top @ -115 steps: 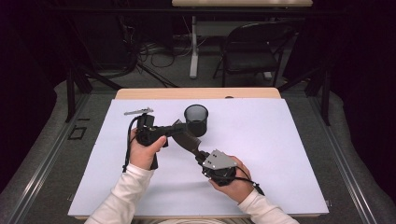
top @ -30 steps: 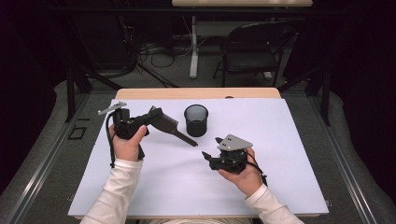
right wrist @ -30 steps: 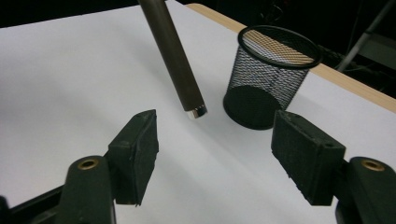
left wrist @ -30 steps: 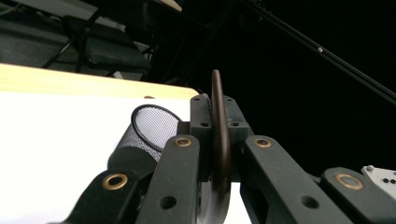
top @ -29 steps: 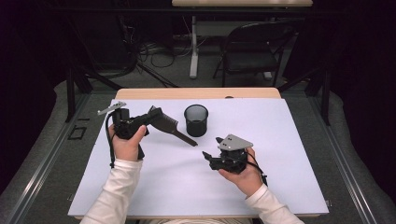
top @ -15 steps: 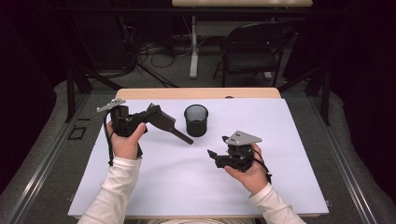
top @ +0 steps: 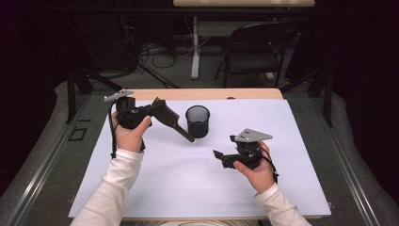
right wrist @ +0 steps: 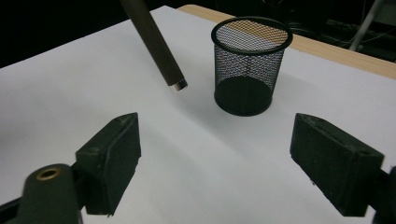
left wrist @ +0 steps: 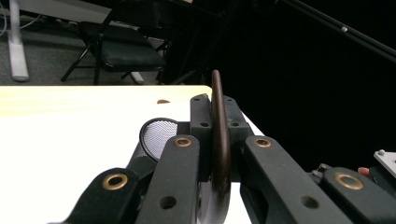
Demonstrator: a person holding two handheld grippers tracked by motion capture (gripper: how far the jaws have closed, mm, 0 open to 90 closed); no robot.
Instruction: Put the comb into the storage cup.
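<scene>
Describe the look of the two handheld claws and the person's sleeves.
Both are black. The left claw has a grey three-cornered plate on top and a black cable hanging beside the hand; up close, brass-coloured rivets and small screw holes mark its arms. The right claw carries a like grey plate, a cable trailing behind, and blocky black pads. Both sleeves are white.

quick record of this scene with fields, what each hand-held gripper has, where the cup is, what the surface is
left hand-held gripper: shut on a dark brown rod, held above the table and slanting down toward the cup
rod's free end: in the air, left of the cup in the right gripper view, not inside it
right hand-held gripper: jaws wide apart, just been opening, nothing between them
mesh cup: black, upright, standing on the sheet
surface: white sheet over a wooden table
</scene>
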